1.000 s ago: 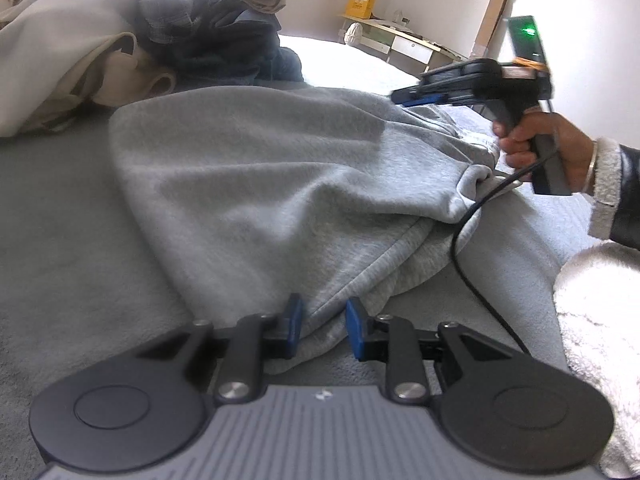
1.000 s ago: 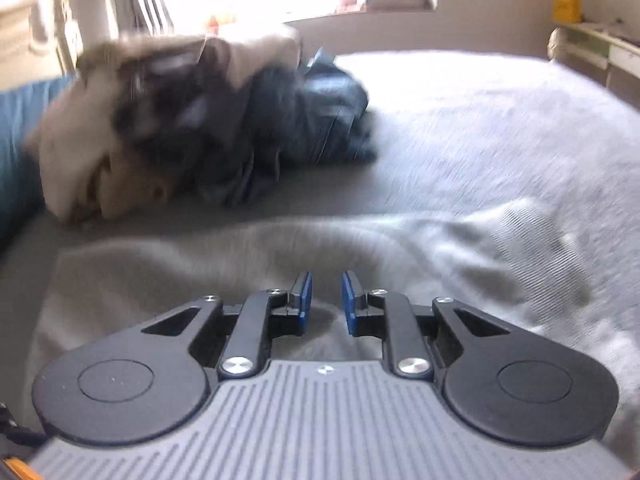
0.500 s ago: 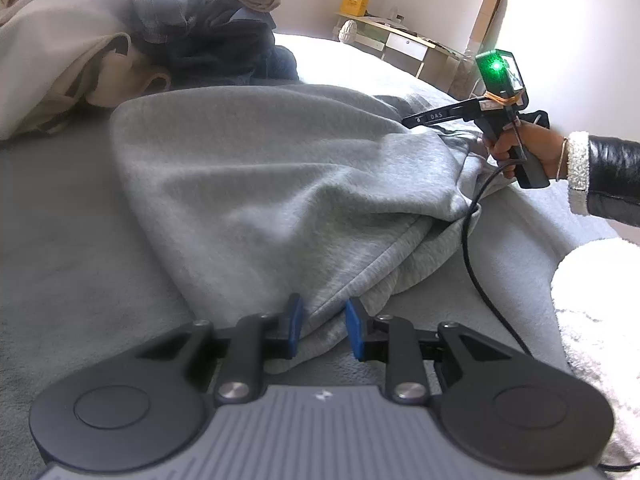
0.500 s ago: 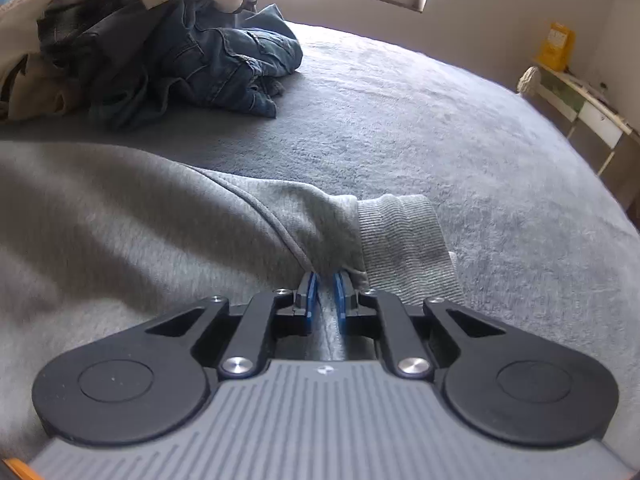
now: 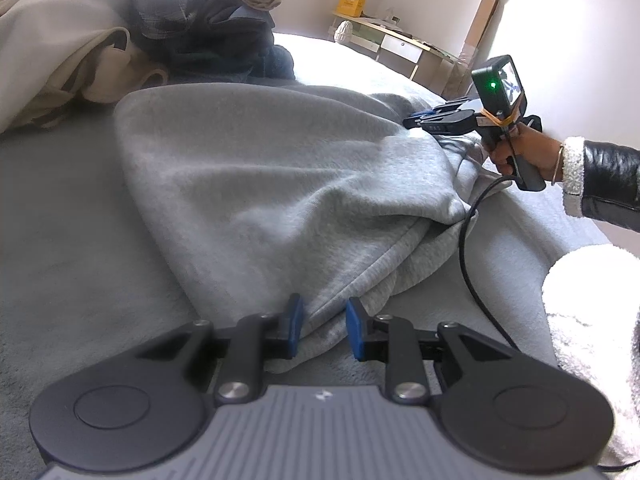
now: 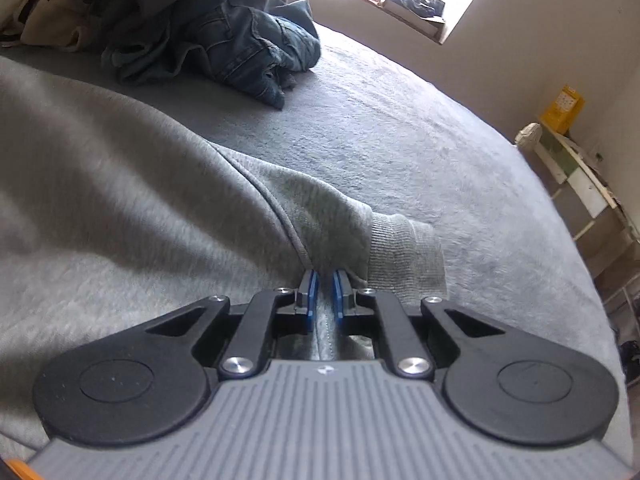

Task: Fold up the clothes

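Here we have a grey sweatshirt (image 5: 280, 184) spread across the grey bed (image 5: 60, 240), with a heap of unfolded clothes (image 5: 168, 28) behind it, jeans (image 6: 236, 40) among them. Our left hand-held gripper (image 5: 322, 326) pinches the sweatshirt's near edge, its jaws narrow around a bunched fold. Further right, our right hand-held gripper (image 6: 323, 294) is clamped almost fully closed on the fabric just beside the ribbed cuff (image 6: 404, 252). A desk (image 6: 576, 168) stands past the bed.

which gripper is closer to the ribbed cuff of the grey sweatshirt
Right. The right gripper is pinching the sweatshirt just beside the ribbed cuff. The left gripper grips a folded edge at the garment's opposite end, with no cuff in its view.
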`<state>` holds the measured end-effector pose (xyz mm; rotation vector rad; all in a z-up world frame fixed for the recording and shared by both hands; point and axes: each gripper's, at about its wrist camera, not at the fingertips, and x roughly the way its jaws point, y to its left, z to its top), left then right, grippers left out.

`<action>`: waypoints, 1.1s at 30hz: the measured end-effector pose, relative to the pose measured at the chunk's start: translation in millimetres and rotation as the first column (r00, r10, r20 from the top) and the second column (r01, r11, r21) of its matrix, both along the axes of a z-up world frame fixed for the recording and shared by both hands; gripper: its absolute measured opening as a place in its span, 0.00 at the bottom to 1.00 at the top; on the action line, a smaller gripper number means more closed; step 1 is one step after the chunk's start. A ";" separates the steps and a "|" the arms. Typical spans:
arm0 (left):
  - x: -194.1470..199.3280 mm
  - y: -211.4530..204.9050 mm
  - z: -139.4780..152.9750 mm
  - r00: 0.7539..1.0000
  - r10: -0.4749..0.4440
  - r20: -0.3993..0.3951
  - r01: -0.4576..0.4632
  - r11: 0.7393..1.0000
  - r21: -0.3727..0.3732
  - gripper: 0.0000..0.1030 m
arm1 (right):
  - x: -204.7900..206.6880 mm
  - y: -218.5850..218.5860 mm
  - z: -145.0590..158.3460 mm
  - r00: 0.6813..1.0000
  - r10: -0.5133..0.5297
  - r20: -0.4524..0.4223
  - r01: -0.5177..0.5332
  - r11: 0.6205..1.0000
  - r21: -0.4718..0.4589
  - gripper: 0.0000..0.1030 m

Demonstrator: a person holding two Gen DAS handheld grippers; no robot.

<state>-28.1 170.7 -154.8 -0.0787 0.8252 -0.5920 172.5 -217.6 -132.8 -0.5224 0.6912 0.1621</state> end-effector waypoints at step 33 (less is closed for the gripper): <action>-29.4 -19.8 68.6 0.940 0.338 0.053 -0.338 0.941 -0.003 0.75 | -187.5 52.6 99.3 0.994 0.047 0.102 -0.105 0.723 0.683 0.99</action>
